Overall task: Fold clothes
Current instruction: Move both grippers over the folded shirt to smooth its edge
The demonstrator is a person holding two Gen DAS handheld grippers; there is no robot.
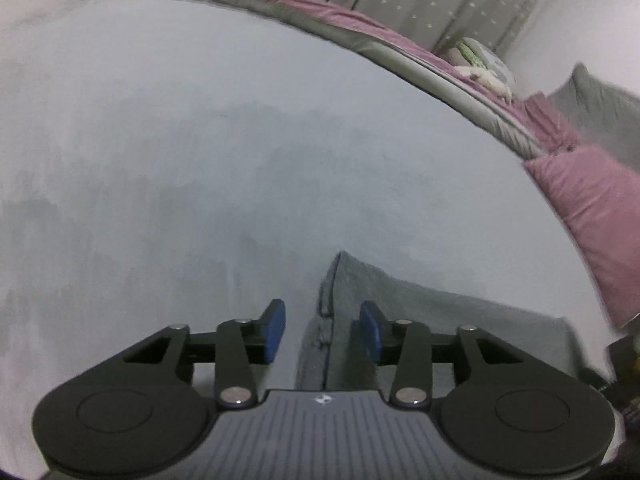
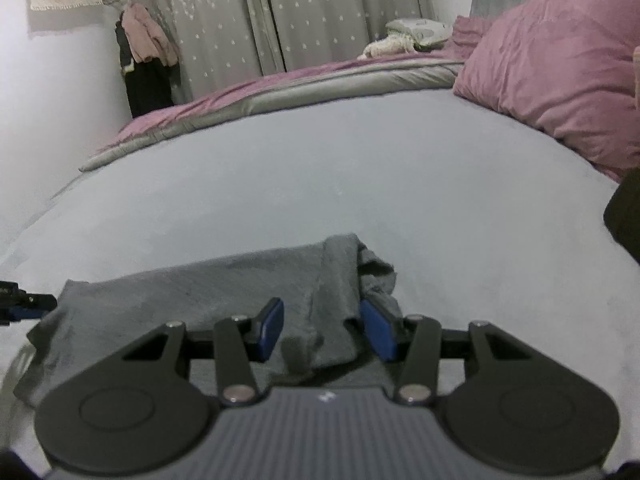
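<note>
A grey garment (image 2: 200,296) lies flat on the pale grey bed sheet (image 2: 320,184), with a rumpled fold at its right end. My right gripper (image 2: 322,334) is open, its blue pads either side of that fold, just above the cloth. In the left wrist view the same garment (image 1: 420,312) lies to the right, its left hem between the pads. My left gripper (image 1: 322,332) is open over that hem edge. The left gripper's tip also shows at the left edge of the right wrist view (image 2: 24,304).
A pink pillow (image 2: 560,64) lies at the right of the bed. A pink and grey duvet (image 2: 280,88) is bunched along the far side. Curtains (image 2: 280,12) and hanging clothes (image 2: 146,60) stand behind. The sheet (image 1: 200,160) stretches far ahead.
</note>
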